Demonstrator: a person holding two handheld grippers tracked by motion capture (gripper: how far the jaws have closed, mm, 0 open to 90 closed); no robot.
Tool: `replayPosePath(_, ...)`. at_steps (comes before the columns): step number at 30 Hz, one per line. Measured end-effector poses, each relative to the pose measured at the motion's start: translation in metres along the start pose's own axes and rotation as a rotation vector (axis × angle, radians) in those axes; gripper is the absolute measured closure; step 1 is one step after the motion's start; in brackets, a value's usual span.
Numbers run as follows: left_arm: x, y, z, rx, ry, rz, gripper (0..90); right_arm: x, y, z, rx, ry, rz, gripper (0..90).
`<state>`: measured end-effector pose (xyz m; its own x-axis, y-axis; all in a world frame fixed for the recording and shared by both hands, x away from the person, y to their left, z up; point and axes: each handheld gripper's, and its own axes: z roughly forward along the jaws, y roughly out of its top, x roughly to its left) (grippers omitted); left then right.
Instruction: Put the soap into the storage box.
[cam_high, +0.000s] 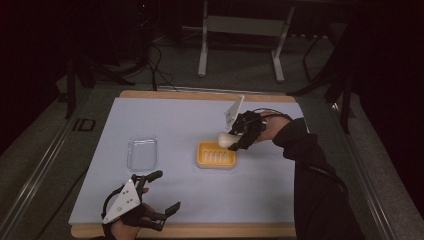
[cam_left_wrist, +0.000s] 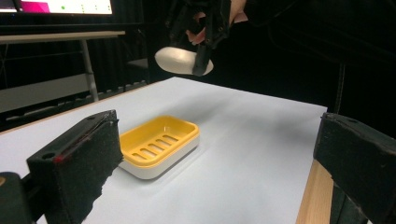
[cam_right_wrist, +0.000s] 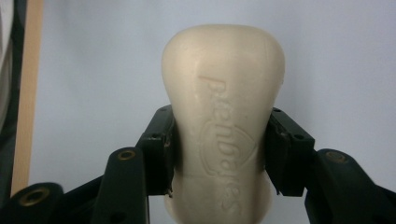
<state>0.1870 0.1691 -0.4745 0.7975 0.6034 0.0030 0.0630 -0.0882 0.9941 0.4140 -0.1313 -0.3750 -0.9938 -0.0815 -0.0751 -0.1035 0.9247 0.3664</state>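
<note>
A cream bar of soap (cam_right_wrist: 223, 107) with embossed lettering sits clamped between the jaws of my right gripper (cam_right_wrist: 219, 154), which is shut on it. In the high view that gripper (cam_high: 234, 141) holds the soap (cam_high: 224, 138) in the air just above the far right edge of a yellow soap dish (cam_high: 215, 154) on a white base. The left gripper view shows the soap (cam_left_wrist: 180, 60) hanging above the table, beyond the empty slotted dish (cam_left_wrist: 156, 142). My left gripper (cam_high: 167, 192) rests open near the table's front left edge, with nothing between its fingers (cam_left_wrist: 77, 163).
A clear plastic lid or tray (cam_high: 142, 152) lies on the white table cover (cam_high: 175, 120) left of the dish. The wooden table edge (cam_high: 200, 231) runs along the front. A metal stand (cam_high: 240, 30) is behind the table on the floor.
</note>
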Motion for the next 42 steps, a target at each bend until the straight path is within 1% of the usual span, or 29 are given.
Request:
replayPosePath(1,0.000,0.000,0.000,0.000,0.000,0.000,1.2,0.000,0.000,0.000,0.000,0.000,0.000,49.9)
replayPosePath(3,0.000,0.000,0.000,0.001,-0.002,0.000,1.2,0.000,0.003,0.001,-0.018,-0.002,-0.005,49.9)
replayPosePath(9,0.000,0.000,-0.001,-0.003,-0.005,0.000,1.2,-0.002,0.005,0.011,-0.017,-0.012,-0.012,49.9)
replayPosePath(11,0.000,0.000,0.000,-0.003,-0.006,0.000,1.2,-0.003,0.004,0.014,-0.038,-0.011,-0.013,49.9)
replayPosePath(12,0.000,0.000,0.000,-0.003,-0.006,0.000,1.1,-0.003,0.004,0.014,-0.038,-0.011,-0.013,49.9)
replayPosePath(13,0.000,0.000,0.000,0.001,-0.006,0.002,1.2,-0.004,0.003,0.018,-0.056,-0.008,-0.008,49.9)
replayPosePath(17,0.000,0.000,0.000,0.001,-0.007,0.003,1.2,-0.005,0.001,0.025,-0.077,-0.014,-0.006,49.9)
replayPosePath(18,0.000,0.000,0.000,0.000,-0.008,0.001,1.2,-0.005,-0.001,0.031,-0.097,-0.013,0.006,49.9)
replayPosePath(20,0.000,0.000,0.000,0.000,-0.009,0.000,1.2,-0.004,-0.003,0.037,-0.105,-0.005,0.007,49.9)
replayPosePath(22,0.000,0.000,0.000,0.002,-0.010,0.000,1.2,-0.004,-0.005,0.044,-0.105,-0.008,0.005,49.9)
replayPosePath(24,0.000,0.000,0.001,0.004,-0.014,0.000,1.2,-0.004,-0.005,0.046,-0.105,-0.009,0.008,49.9)
replayPosePath(25,-0.001,0.000,0.001,0.005,-0.014,0.001,1.2,-0.005,-0.007,0.050,-0.121,-0.006,0.015,49.9)
replayPosePath(27,0.000,0.000,0.000,0.003,-0.015,0.001,1.2,-0.006,-0.009,0.054,-0.136,0.008,0.019,49.9)
replayPosePath(29,0.000,0.000,0.001,0.004,-0.014,-0.001,1.2,-0.006,-0.010,0.060,-0.126,0.015,0.022,49.9)
replayPosePath(31,0.001,0.000,0.001,0.002,-0.014,-0.008,1.2,-0.007,-0.012,0.065,-0.125,0.010,0.022,49.9)
replayPosePath(34,0.001,0.000,0.000,-0.002,-0.013,-0.009,1.2,-0.011,-0.016,0.072,-0.130,0.001,0.047,49.9)
replayPosePath(36,0.001,0.000,0.000,-0.001,-0.013,-0.008,1.2,-0.012,-0.016,0.077,-0.122,0.000,0.041,49.9)
replayPosePath(37,0.001,0.000,0.000,-0.001,-0.013,-0.008,1.2,-0.012,-0.016,0.079,-0.114,0.009,0.045,49.9)
replayPosePath(38,0.001,0.000,0.000,0.001,-0.014,-0.009,1.2,-0.012,-0.016,0.082,-0.112,0.009,0.031,49.9)
replayPosePath(39,0.001,0.000,0.000,0.001,-0.014,-0.009,1.2,-0.012,-0.015,0.084,-0.106,0.007,0.033,49.9)
replayPosePath(40,0.000,0.000,0.000,0.002,-0.014,-0.006,1.2,-0.013,-0.016,0.086,-0.104,0.017,0.032,49.9)
replayPosePath(41,0.000,0.000,0.000,0.001,-0.014,-0.006,1.2,-0.013,-0.017,0.088,-0.105,0.017,0.028,49.9)
replayPosePath(42,0.000,0.000,0.000,0.001,-0.015,-0.005,1.2,-0.014,-0.017,0.089,-0.105,0.011,0.035,49.9)
